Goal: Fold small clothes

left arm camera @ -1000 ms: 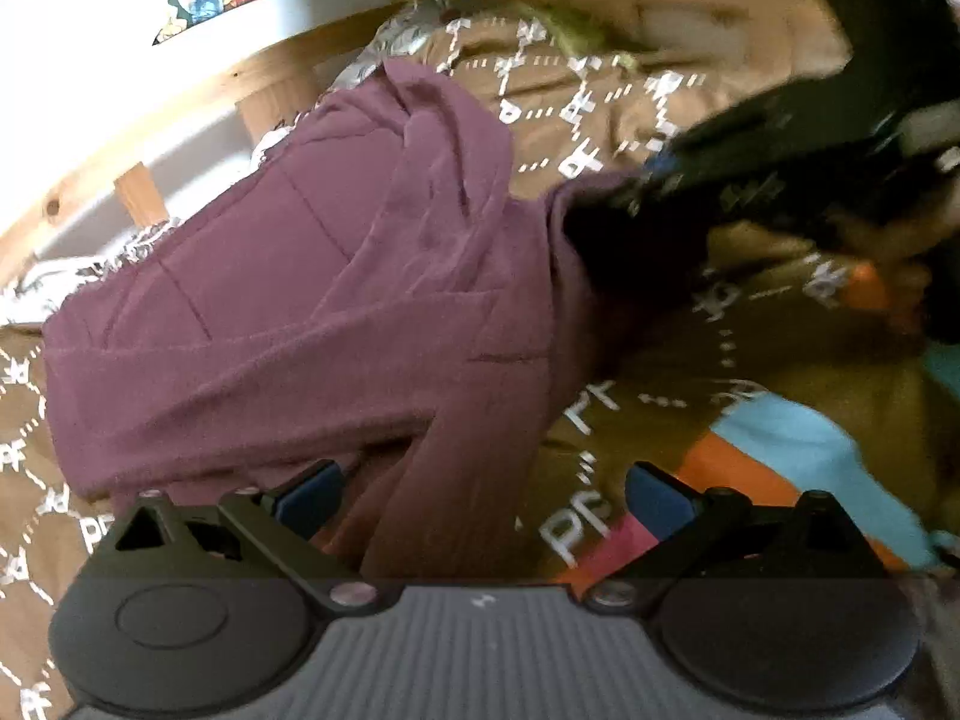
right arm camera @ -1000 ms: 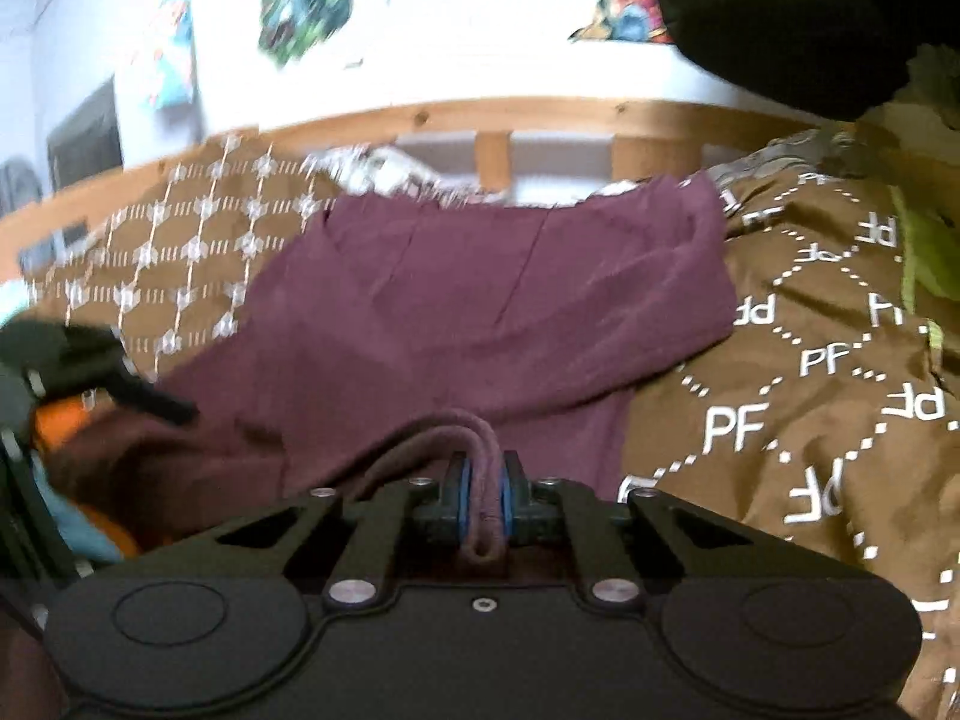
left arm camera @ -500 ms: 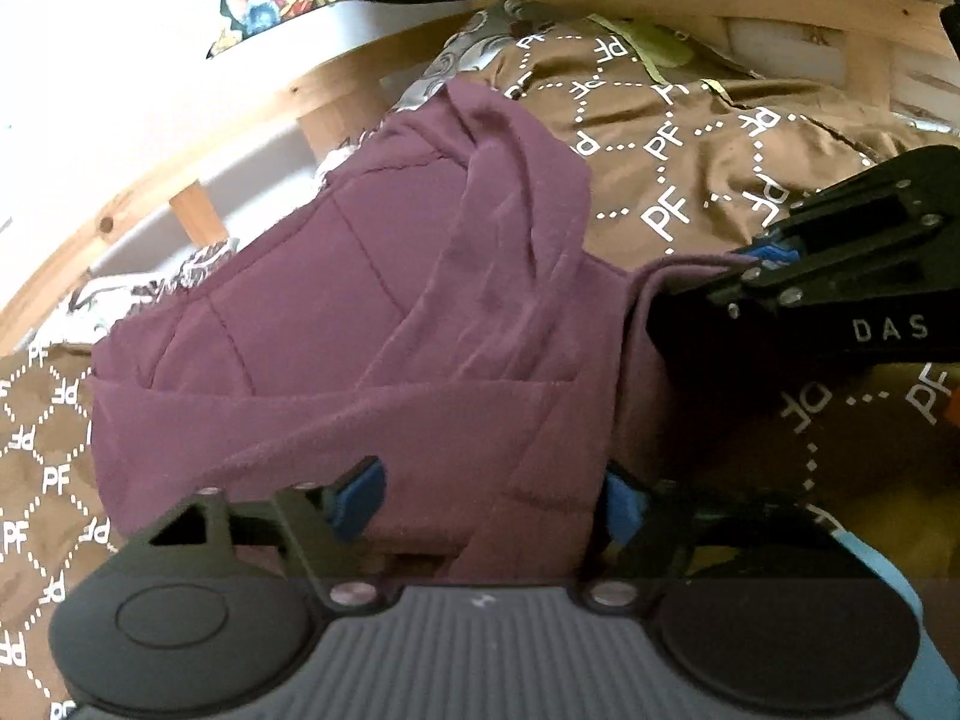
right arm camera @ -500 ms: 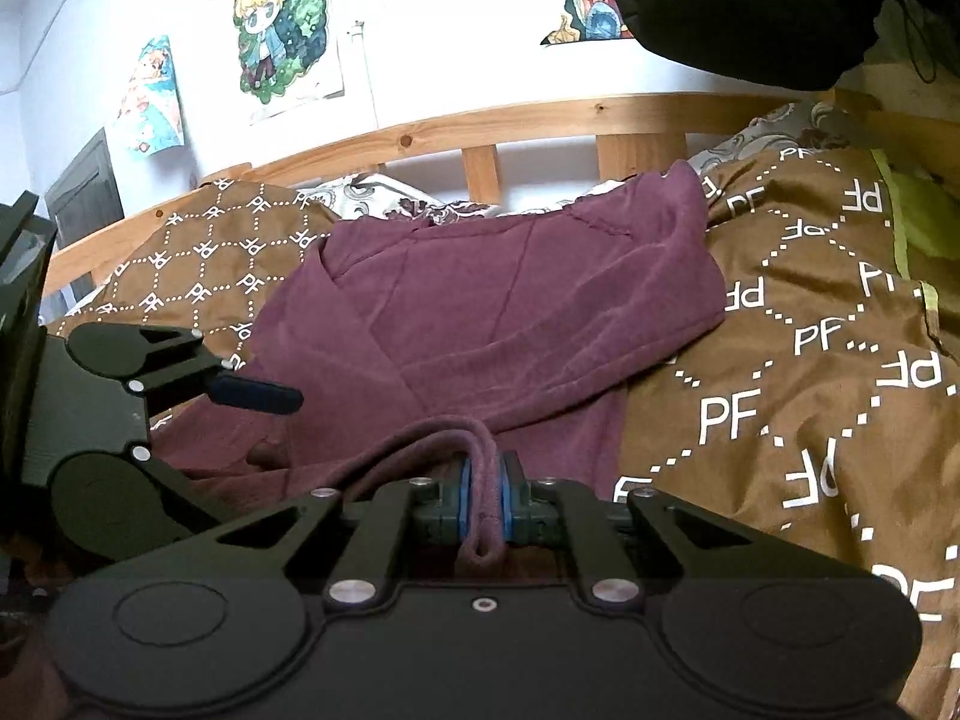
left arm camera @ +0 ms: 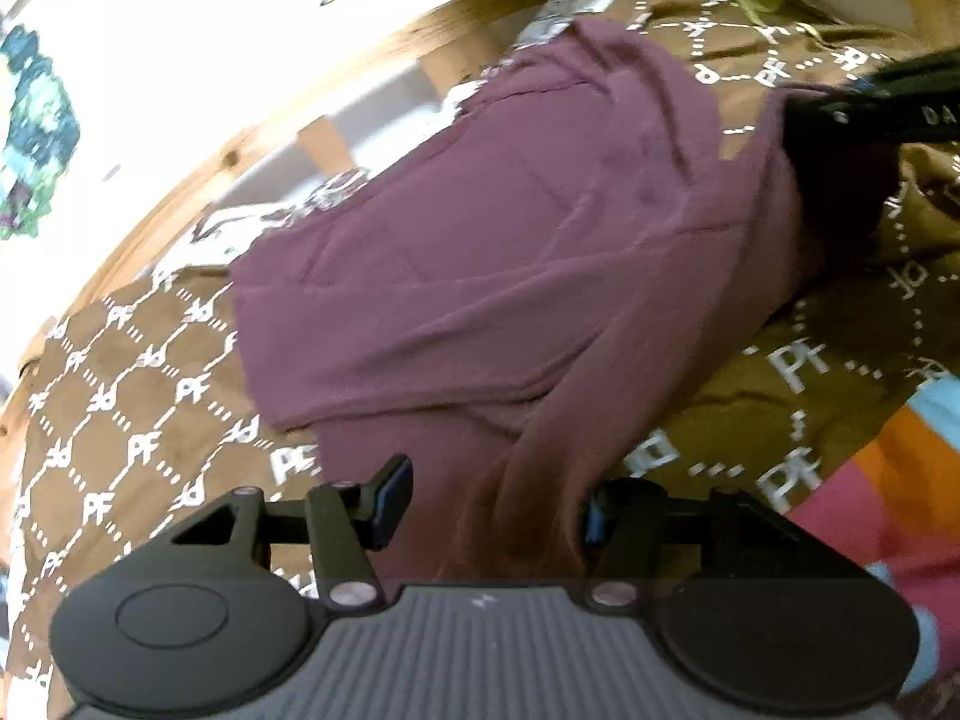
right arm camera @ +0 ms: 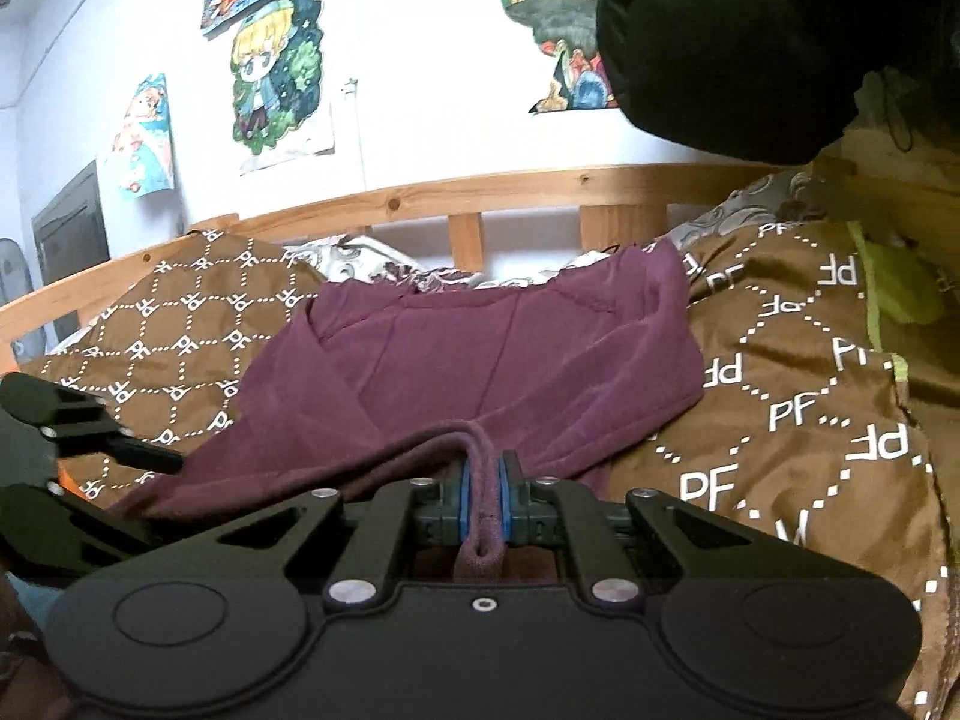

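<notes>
**Fold barely started, both grippers at near hem**

Right gripper [right arm camera: 482,495] is clamping the shirt [right arm camera: 480,354] hem, jaws together on the fabric. Left gripper [left arm camera: 489,507] has just been closing around a bunched edge; pads are not yet pressing, jaws apart. Shirt is lying spread on the bed [right arm camera: 810,396], collar toward the headboard [right arm camera: 420,198]. No fold is showing; all folding is left.

White wall [right arm camera: 420,120] with cartoon posters [right arm camera: 279,75]; wooden bed rail [right arm camera: 510,189]; brown patterned bedcover [right arm camera: 798,396]
</notes>
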Available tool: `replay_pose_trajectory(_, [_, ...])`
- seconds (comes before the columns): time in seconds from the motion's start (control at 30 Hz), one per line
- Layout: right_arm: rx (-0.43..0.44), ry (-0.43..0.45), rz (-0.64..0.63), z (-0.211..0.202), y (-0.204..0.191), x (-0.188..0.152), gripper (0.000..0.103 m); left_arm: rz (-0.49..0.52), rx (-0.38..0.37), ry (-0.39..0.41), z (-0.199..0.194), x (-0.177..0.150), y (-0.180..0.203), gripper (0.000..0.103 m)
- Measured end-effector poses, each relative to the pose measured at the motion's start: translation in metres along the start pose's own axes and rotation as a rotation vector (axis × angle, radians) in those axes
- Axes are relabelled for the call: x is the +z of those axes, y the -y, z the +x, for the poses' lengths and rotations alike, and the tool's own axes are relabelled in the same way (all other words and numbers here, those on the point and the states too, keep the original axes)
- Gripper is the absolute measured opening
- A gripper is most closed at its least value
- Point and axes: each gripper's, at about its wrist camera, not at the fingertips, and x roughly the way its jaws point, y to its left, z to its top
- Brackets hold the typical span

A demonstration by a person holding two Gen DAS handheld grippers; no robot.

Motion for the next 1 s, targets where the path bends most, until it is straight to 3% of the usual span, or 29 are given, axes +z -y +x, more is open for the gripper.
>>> replay_pose_trajectory(0.1, [-0.014,-0.004,0.004,0.002,0.000,-0.002,0.009,-0.017,0.034,0.011,-0.001,0.002,-0.023,0.060])
replay_pose_trajectory(0.17, [-0.033,-0.011,0.008,0.006,0.001,-0.004,0.009,-0.053,0.007,0.023,0.003,0.011,-0.042,0.063])
replay_pose_trajectory(0.37, [-0.089,-0.051,0.069,0.026,0.018,-0.018,0.009,-0.150,-0.202,0.033,0.045,0.037,-0.094,0.076])
replay_pose_trajectory(0.43, [-0.095,-0.068,0.102,0.032,0.024,-0.022,0.009,-0.236,-0.297,0.018,0.064,0.036,-0.114,0.078])
replay_pose_trajectory(0.57, [-0.097,-0.104,0.123,0.042,0.029,-0.030,0.009,-0.397,-0.402,0.003,0.084,0.024,-0.148,0.084])
replay_pose_trajectory(0.8, [-0.087,-0.127,0.115,0.049,0.028,-0.034,0.010,-0.391,-0.514,0.011,0.084,0.007,-0.180,0.091])
replay_pose_trajectory(0.9, [-0.087,-0.131,0.115,0.050,0.028,-0.034,0.010,-0.402,-0.533,0.022,0.078,0.007,-0.189,0.091])
replay_pose_trajectory(1.0, [-0.087,-0.132,0.114,0.051,0.029,-0.033,0.010,-0.500,-0.481,0.034,0.078,0.011,-0.210,0.091])
